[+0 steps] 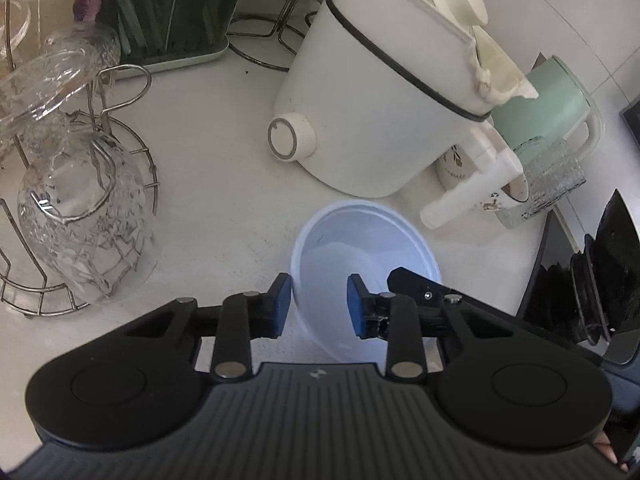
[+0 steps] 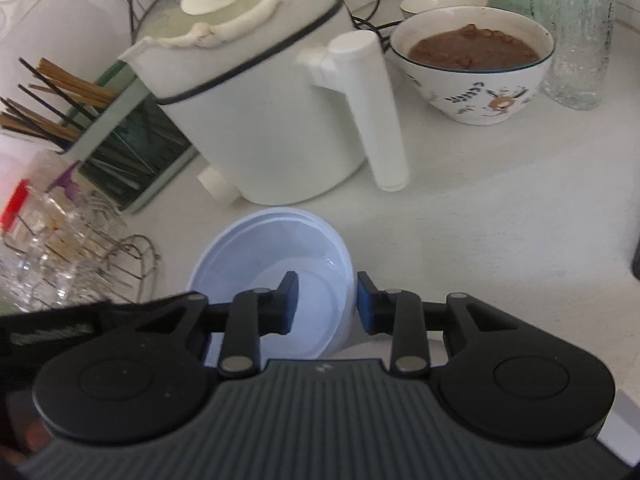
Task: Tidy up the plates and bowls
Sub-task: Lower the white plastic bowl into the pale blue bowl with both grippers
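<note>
Bowl: the pale blue plastic bowl [image 1: 366,264] sits on the white bench [image 1: 224,184], just in front of the white kettle [image 1: 376,96].
Left gripper [image 1: 316,304]: your fingers stand apart and straddle the bowl's left rim, one pad outside, one inside; you grip nothing yet.
Right gripper [image 2: 327,302]: same stance on the bowl's [image 2: 272,264] right rim, fingers parted, not closed.
Risk: the bowl looks light and thin-walled; closing one side first would likely tip or skate it into the kettle [image 2: 256,112].
Risk: a hard pinch could buckle the rim.
Edges: the kettle handle [image 2: 374,112] hangs near the far rim; the wire rack of glasses [image 1: 80,184] stands to the left; the filled bowl [image 2: 474,64] sits beyond.
Room: open bench lies to the right; lifting straight up looks safest.
</note>
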`<state>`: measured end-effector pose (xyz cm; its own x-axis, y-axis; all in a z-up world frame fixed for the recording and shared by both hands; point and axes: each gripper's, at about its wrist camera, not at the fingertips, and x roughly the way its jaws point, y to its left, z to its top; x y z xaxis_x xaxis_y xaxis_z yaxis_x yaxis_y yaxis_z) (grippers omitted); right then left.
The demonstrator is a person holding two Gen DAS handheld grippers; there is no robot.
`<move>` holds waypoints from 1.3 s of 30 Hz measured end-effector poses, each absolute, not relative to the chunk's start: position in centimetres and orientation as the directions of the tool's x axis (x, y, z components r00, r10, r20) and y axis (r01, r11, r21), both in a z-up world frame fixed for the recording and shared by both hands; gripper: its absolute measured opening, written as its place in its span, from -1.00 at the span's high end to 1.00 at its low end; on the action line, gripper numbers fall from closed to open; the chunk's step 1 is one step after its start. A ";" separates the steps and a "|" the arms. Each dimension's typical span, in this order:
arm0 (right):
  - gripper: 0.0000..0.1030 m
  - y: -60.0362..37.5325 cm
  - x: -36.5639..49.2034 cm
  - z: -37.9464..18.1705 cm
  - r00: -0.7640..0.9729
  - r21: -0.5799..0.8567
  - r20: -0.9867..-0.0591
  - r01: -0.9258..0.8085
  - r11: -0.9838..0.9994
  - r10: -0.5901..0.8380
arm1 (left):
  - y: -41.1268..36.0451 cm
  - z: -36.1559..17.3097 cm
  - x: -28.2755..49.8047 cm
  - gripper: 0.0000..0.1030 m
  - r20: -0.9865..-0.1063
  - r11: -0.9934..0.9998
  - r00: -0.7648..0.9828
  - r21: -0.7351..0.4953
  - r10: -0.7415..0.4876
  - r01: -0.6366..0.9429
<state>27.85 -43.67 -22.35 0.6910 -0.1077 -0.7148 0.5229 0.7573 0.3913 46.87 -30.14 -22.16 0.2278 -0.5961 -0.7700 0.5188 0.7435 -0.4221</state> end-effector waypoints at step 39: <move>0.33 -36.4 23.8 -10.3 0.769 0.448 -0.636 0.432 0.783 -0.060 | -19.7 -7.6 41.5 0.31 -0.689 0.747 0.347 -0.435 -0.636 0.503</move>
<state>23.78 -36.42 -10.35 0.7694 -0.0604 -0.6359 0.4315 0.7831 0.4479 41.47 -19.71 -7.61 0.3472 -0.6357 -0.6895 0.5025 0.7469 -0.4355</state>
